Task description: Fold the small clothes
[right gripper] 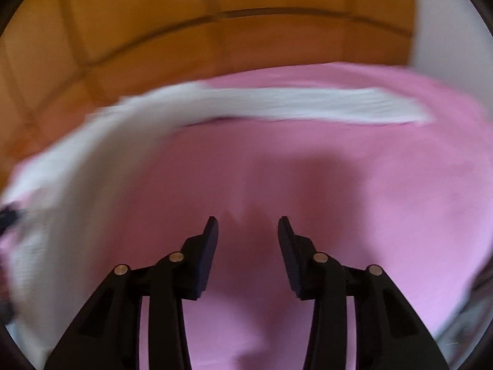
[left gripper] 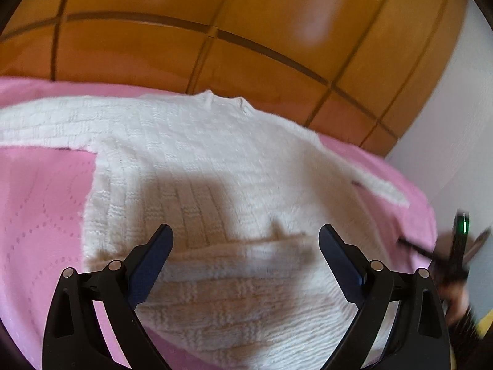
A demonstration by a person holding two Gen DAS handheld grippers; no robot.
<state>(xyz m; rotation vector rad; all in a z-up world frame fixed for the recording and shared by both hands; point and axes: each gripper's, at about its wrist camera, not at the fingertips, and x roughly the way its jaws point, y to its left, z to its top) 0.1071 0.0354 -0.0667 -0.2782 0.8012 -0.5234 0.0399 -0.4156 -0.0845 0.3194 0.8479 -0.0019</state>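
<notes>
A small white knitted sweater (left gripper: 197, 160) lies flat on a pink quilted blanket (left gripper: 40, 203), neck toward the far edge, with its bottom hem folded up toward me. My left gripper (left gripper: 246, 231) is open and empty, hovering over the folded hem. The right gripper shows blurred at the right edge of the left wrist view (left gripper: 456, 246). In the right wrist view my right gripper (right gripper: 248, 223) is open and empty above bare pink blanket (right gripper: 308, 169). The sweater (right gripper: 77, 178) lies to its left, one sleeve (right gripper: 308, 104) stretched across the far side.
An orange tiled floor (left gripper: 246, 30) lies beyond the blanket's far edge. A white wall (left gripper: 456, 108) stands at the right. The right wrist view is motion-blurred.
</notes>
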